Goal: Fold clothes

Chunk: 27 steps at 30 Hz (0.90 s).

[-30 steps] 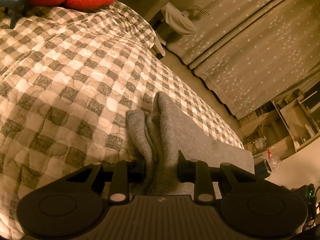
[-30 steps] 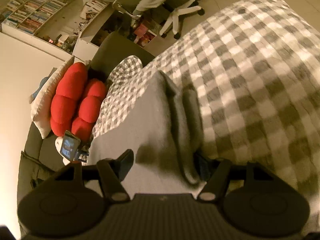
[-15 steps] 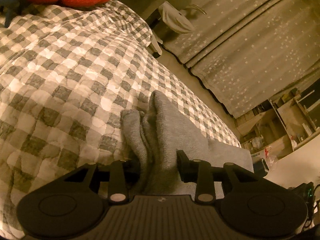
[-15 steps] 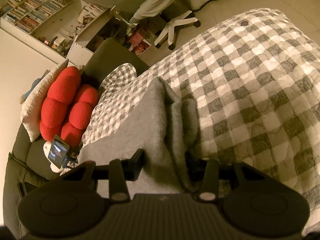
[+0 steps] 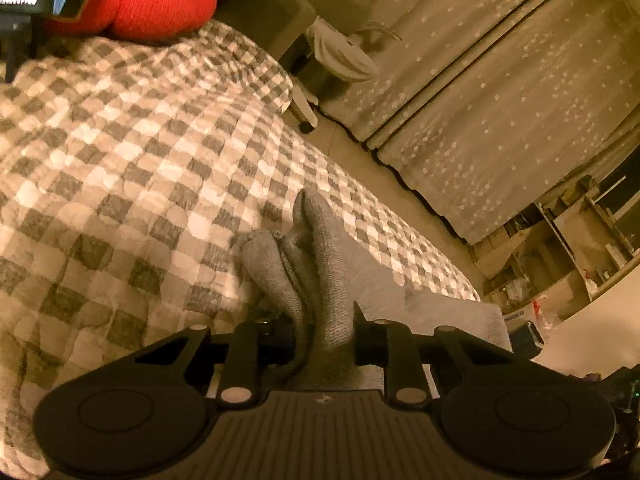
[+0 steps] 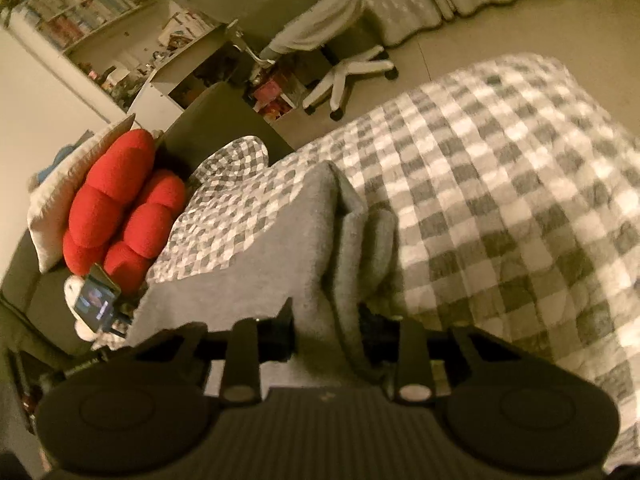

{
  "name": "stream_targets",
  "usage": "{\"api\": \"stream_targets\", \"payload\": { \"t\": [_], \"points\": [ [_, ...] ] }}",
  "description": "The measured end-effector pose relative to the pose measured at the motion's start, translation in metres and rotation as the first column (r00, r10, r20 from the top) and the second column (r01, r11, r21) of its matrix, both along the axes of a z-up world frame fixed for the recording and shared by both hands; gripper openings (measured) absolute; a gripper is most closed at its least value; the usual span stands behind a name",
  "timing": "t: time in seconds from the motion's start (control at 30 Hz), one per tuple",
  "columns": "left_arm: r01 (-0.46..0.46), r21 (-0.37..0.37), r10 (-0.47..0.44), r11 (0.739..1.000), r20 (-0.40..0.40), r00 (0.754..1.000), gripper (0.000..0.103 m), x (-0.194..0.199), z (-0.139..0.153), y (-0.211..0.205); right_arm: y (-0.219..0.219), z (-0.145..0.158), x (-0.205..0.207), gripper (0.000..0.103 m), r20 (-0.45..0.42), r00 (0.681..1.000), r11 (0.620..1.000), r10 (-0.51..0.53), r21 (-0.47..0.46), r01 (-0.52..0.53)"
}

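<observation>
Left wrist view: left tool (image 5: 324, 334) is clamping a bunched end of the grey knit garment (image 5: 320, 264), its folds running away from the camera over the checkered quilt (image 5: 120, 168) on the bed. Curtains (image 5: 500, 100) are hanging behind.

Right wrist view: right tool (image 6: 326, 330) is pinching the garment's (image 6: 256, 272) other end, layered edges stacked, lengthwise toward a red cushion (image 6: 116, 204) and office chair (image 6: 340, 56).

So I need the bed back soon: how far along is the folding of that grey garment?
Midway, it seems. Done: the grey garment already shows stacked layers at both held edges. In hand: the left hand-held gripper and right hand-held gripper each pinch a bunched end, the cloth stretched between them over the checkered quilt. Left: laying it down and flattening it; no finished pile is visible.
</observation>
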<state>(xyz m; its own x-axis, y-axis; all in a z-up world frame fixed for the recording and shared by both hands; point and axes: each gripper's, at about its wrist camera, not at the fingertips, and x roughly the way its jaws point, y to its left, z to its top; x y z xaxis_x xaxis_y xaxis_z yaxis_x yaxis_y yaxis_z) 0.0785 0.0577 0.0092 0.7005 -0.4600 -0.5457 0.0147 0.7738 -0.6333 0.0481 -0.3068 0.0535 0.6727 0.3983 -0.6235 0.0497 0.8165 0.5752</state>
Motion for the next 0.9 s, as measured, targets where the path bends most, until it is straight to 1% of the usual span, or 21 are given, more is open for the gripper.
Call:
{"api": "stream_targets", "payload": {
  "t": [0.2,0.4,0.5,0.73,0.9],
  "points": [
    [-0.018,0.045,0.015,0.999,0.052,0.999,0.02,-0.01,0.015,-0.003,0.016,0.016,-0.008,0.024,0.064,0.998,0.997,0.003,-0.08,0.002],
    [-0.051,0.075,0.045,0.996,0.083,0.995,0.02,-0.018,0.034,-0.004,0.027,0.031,-0.013,0.024,0.114,0.993,0.993,0.012,-0.121,0.002],
    [-0.065,0.102,0.055,0.993,0.097,0.994,0.02,-0.022,0.045,-0.01,0.031,0.039,-0.016,0.024,0.135,0.991,0.99,0.014,-0.142,0.005],
    [-0.103,0.178,0.081,0.979,0.13,0.988,0.02,-0.039,0.069,-0.027,0.03,0.052,-0.026,0.024,0.134,0.991,0.991,0.004,-0.136,0.014],
    [-0.156,0.236,0.116,0.959,0.175,0.978,0.02,-0.06,0.09,-0.037,0.029,0.068,-0.037,0.024,0.146,0.989,0.994,0.0,-0.106,0.015]
  ]
}}
